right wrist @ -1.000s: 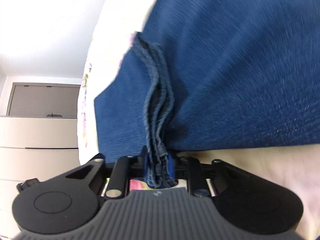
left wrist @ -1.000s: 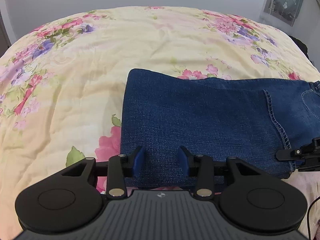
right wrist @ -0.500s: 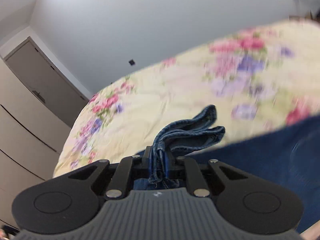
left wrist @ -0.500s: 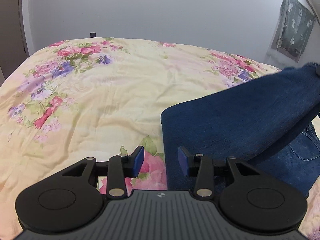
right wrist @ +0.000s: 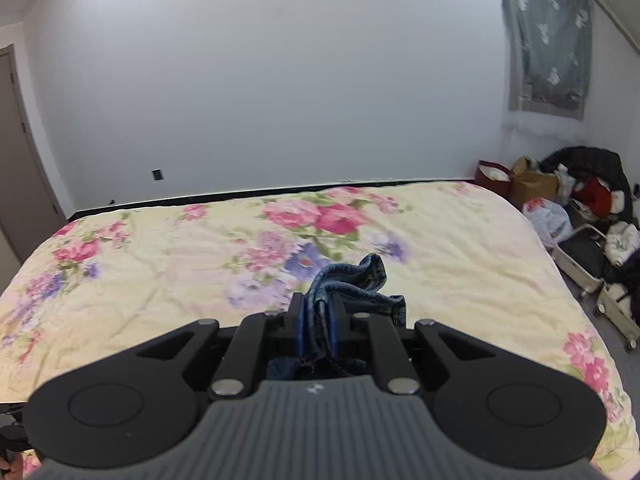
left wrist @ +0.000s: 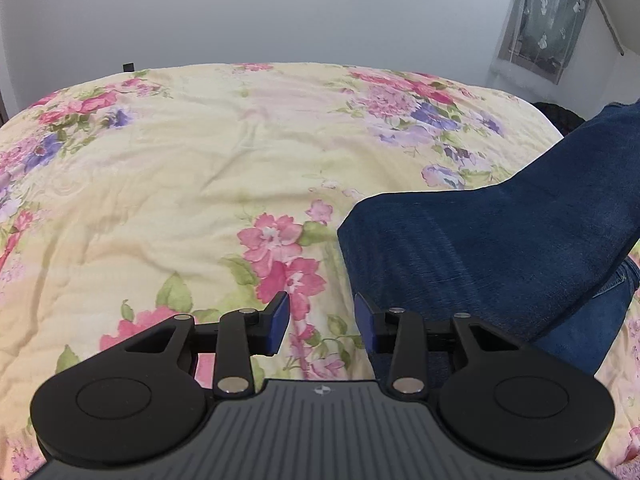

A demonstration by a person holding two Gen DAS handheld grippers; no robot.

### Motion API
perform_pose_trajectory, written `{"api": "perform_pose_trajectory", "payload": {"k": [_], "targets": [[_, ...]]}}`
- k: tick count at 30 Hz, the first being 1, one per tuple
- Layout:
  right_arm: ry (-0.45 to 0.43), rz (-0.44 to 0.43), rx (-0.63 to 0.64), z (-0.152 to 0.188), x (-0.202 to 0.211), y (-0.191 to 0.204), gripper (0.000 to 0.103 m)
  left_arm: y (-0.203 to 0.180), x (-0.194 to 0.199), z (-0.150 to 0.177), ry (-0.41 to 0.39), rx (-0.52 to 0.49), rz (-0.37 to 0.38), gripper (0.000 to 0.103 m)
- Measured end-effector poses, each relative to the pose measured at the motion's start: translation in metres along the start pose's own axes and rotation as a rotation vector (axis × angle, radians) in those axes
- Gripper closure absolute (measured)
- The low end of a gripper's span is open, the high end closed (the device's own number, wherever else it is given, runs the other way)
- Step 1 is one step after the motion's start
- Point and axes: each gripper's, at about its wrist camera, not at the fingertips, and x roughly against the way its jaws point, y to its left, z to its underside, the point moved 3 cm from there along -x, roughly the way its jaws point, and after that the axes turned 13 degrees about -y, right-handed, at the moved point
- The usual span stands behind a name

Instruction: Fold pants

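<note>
The blue jeans (left wrist: 492,248) lie on the floral bedspread (left wrist: 200,184) at the right of the left wrist view, with one end lifted up and away to the upper right. My left gripper (left wrist: 321,326) is open and empty, just left of the jeans' folded edge, its right finger over the denim. My right gripper (right wrist: 317,322) is shut on the bunched hems of the jeans (right wrist: 352,278) and holds them up above the bed.
The bedspread (right wrist: 160,264) covers the whole bed. A pile of bags, boxes and clothes (right wrist: 580,208) stands on the floor at the right. A grey cloth (right wrist: 548,40) hangs on the wall. A door (right wrist: 16,160) is at the left.
My right gripper has lifted the hems off the bed and swung up to look across the room. My left gripper has drawn back to the left, off the jeans.
</note>
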Motion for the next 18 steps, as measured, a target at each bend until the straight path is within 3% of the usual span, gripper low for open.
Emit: {"api": "perform_pose_trajectory", "payload": {"k": [5, 10, 14, 18], "targets": [[0.142, 0.164, -0.089, 0.089, -0.051, -0.108, 0.097, -0.023, -0.035, 0.014, 0.062, -0.036, 0.017, 0.06], [0.247, 0.258, -0.175, 0.171, -0.082, -0.174, 0.096, -0.04, -0.063, 0.021, 0.091, -0.072, 0.019, 0.061], [0.28, 0.224, -0.179, 0.185, -0.089, -0.185, 0.097, -0.049, -0.085, 0.022, 0.105, -0.07, 0.01, 0.061], [0.261, 0.21, -0.16, 0.176, -0.085, -0.177, 0.097, -0.061, -0.097, 0.02, 0.107, -0.063, 0.019, 0.061]]}}
